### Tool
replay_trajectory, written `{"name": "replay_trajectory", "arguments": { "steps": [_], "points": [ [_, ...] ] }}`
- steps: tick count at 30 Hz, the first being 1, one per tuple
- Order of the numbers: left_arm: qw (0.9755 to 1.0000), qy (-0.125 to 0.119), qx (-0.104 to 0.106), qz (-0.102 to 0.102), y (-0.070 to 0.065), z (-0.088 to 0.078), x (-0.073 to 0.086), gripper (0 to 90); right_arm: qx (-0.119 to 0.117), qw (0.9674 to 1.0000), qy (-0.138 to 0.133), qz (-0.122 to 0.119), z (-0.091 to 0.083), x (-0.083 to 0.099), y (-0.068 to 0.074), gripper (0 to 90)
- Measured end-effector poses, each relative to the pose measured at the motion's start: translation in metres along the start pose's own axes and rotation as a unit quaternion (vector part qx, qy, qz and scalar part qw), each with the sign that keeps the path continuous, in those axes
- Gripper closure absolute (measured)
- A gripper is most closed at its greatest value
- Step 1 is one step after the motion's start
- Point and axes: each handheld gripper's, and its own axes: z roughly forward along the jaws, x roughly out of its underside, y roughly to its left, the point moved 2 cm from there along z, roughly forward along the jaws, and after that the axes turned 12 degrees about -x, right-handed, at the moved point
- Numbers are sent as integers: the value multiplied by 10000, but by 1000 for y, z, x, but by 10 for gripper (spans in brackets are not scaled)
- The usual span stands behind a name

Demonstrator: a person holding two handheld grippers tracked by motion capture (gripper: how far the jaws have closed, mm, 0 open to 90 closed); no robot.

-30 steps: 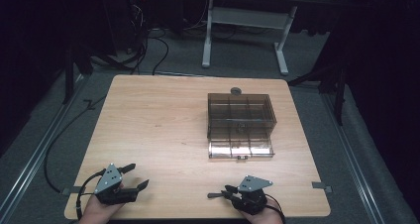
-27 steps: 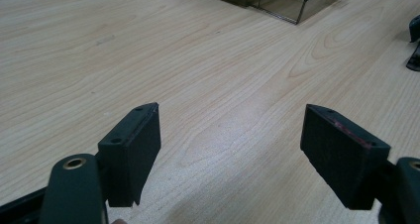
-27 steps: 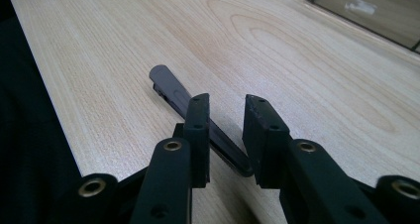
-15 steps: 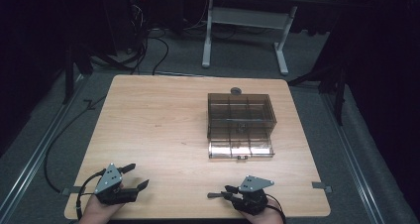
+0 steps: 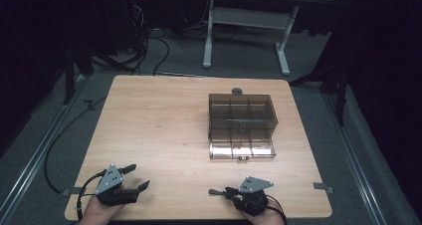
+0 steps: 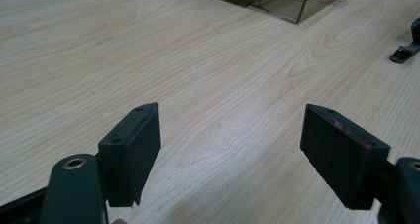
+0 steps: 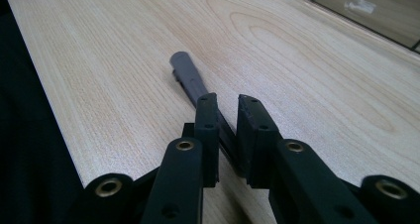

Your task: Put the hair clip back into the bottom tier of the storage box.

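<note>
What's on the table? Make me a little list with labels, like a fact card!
table: light wooden top, seen from above
box: brownish see-through box with compartments, lid open toward the person, on the right half
small round thing: dark disc just behind the box
left gripper: near the front edge, jaws wide apart, nothing between them
right gripper: near the front edge, jaws closed on a dark slim tool pointing left

A smoky brown see-through box point(image 5: 242, 125) sits on the pale wood-grain table point(image 5: 159, 135); both claws are black.
</note>
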Motion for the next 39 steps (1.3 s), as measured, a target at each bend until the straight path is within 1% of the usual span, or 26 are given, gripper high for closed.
{"name": "replay_trajectory", "arguments": {
  "steps": [1, 6, 9, 12, 13, 14, 17, 19, 21, 25, 29, 33, 39],
  "points": [
    [10000, 1, 1, -1, 0, 0, 0, 241, 11, 10000, -7, -3, 0, 0, 0, 822],
    [10000, 4, 0, 16, 0, 0, 0, 242, 89, 10000, -6, -7, 0, 0, 0, 827],
    [10000, 3, 1, 16, 0, 0, 0, 242, 85, 10000, -4, 22, 0, 0, 0, 824],
    [10000, 5, -2, 17, 0, 0, 0, 242, 102, 9999, -4, 46, 0, -1, -1, 746],
    [10000, 11, -1, 17, 0, 0, 0, 242, 113, 9999, -24, 64, 0, -3, -2, 737],
    [10000, 15, 3, 16, 0, 0, 0, 242, 77, 9999, -87, 102, 0, -5, -3, 737],
    [10000, 17, -3, 17, 0, 0, 0, 242, 79, 9998, -166, 44, 2, -12, -2, 743],
    [10000, 15, -9, 20, 0, 0, 0, 242, 81, 9998, -163, 24, 6, -16, -2, 757],
    [10000, 16, -3, 16, 0, 0, 0, 242, 65, 9999, -103, 42, 11, -18, -3, 767],
    [10000, 17, 5, 19, 0, 0, 0, 241, 29, 10000, -10, 18, 16, -18, -4, 776],
    [10000, 16, 6, 20, 0, 0, 0, 242, 56, 10000, -29, -11, 17, -19, -3, 812],
    [10000, 15, 8, 20, 0, 0, 0, 242, 54, 10000, -21, 15, 17, -19, -3, 811],
    [10000, 13, 6, 21, 0, 0, 0, 242, 109, 9999, 38, -82, 19, -19, -1, 814]
  ]
}}
